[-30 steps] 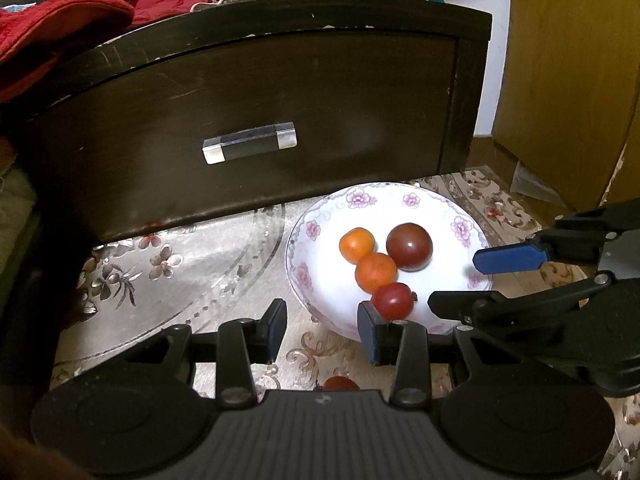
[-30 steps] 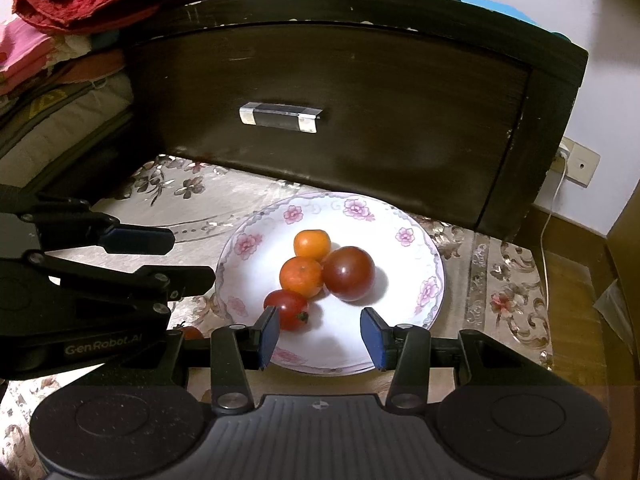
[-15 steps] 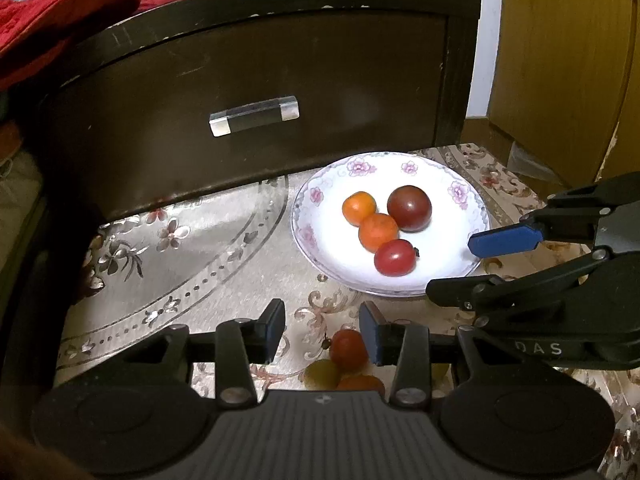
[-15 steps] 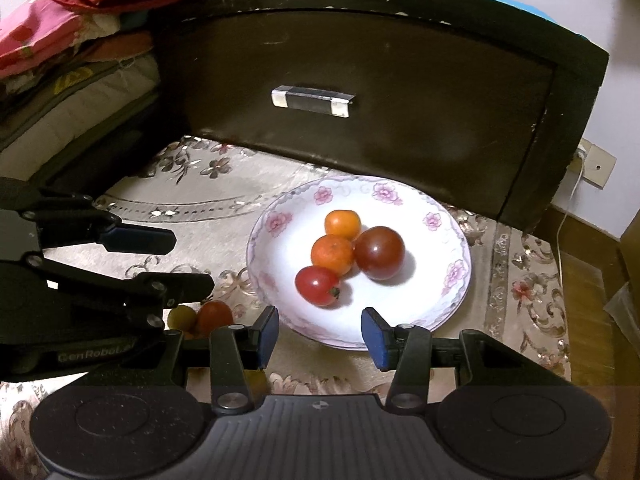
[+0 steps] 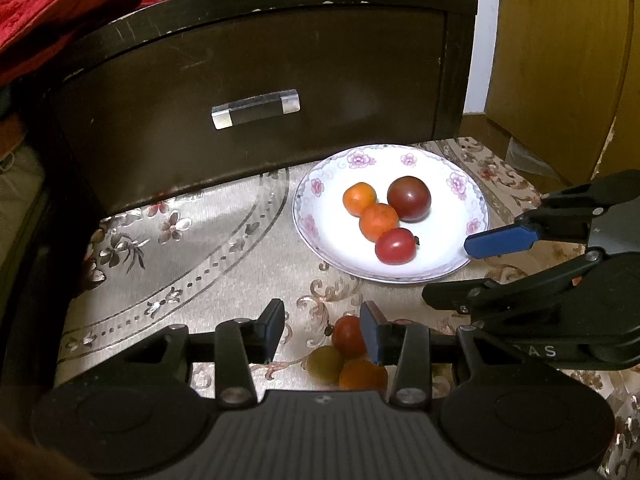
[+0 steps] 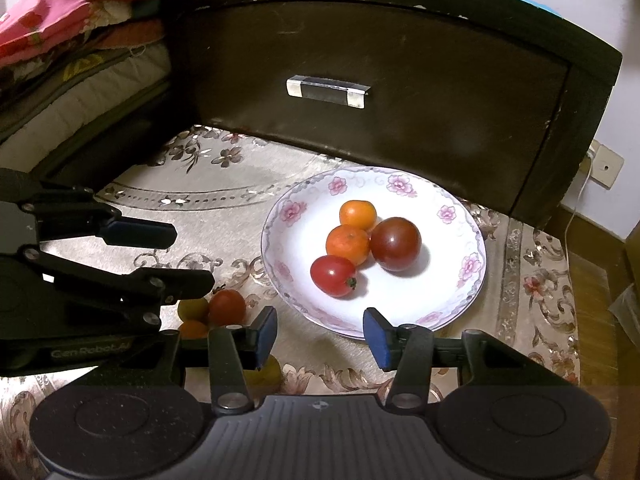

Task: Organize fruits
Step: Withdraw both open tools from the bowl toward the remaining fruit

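A white flowered plate (image 5: 460,184) (image 6: 460,280) holds two small oranges, a dark red tomato (image 5: 409,198) (image 6: 395,243) and a red cherry tomato (image 5: 394,245) (image 6: 333,276). Loose fruits lie on the cloth near the plate's front left: a red tomato (image 5: 347,335) (image 6: 226,307), a green one (image 5: 325,364) (image 6: 193,309) and an orange one (image 5: 360,374) (image 6: 193,329). My left gripper (image 5: 322,330) is open and empty just above the loose fruits. My right gripper (image 6: 320,334) is open and empty at the plate's near rim.
A dark wooden drawer front (image 5: 256,80) (image 6: 360,92) with a handle stands behind the plate. Red cloths (image 5: 48,16) lie on top. A yellow-green fruit (image 6: 267,372) sits under my right gripper's left finger. A wooden cabinet (image 5: 568,60) stands at the right.
Both grippers have pulled back from the plate, so the plate looks farther away. The loose fruits have come into view near my left gripper.
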Motion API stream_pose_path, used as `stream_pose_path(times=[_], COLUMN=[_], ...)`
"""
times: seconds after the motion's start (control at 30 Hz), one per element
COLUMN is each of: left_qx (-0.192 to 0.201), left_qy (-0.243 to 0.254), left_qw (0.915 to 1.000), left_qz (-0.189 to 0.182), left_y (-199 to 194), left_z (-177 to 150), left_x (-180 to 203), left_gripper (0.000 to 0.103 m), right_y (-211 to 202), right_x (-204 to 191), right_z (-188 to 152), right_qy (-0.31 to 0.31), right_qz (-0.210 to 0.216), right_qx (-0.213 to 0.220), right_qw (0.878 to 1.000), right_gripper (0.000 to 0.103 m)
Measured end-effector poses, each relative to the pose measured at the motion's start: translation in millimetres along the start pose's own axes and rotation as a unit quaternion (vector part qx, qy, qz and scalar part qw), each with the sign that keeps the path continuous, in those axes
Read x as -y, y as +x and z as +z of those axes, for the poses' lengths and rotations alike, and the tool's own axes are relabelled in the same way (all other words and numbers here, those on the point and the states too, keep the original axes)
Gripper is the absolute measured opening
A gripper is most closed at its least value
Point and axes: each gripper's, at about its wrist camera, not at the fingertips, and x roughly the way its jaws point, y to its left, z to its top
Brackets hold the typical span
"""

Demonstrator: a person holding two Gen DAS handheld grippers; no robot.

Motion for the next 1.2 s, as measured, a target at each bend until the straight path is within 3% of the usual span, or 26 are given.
stream_pose_path(times=[1.2], left_qx=[-0.01], left_qy=[0.003], left_qw=[0.9999], left_qz=[-0.001], left_y=[-1.6], left_z=[-12.3], left_x=[-6.1], left_gripper=[0.047], right_y=[5.6], right_x=[-13.4], right_z=[-6.6], right_qy=[-0.025], right_qz=[0.013], right_qx=[-0.018], right_qw=[0.999], right_gripper=[0.046])
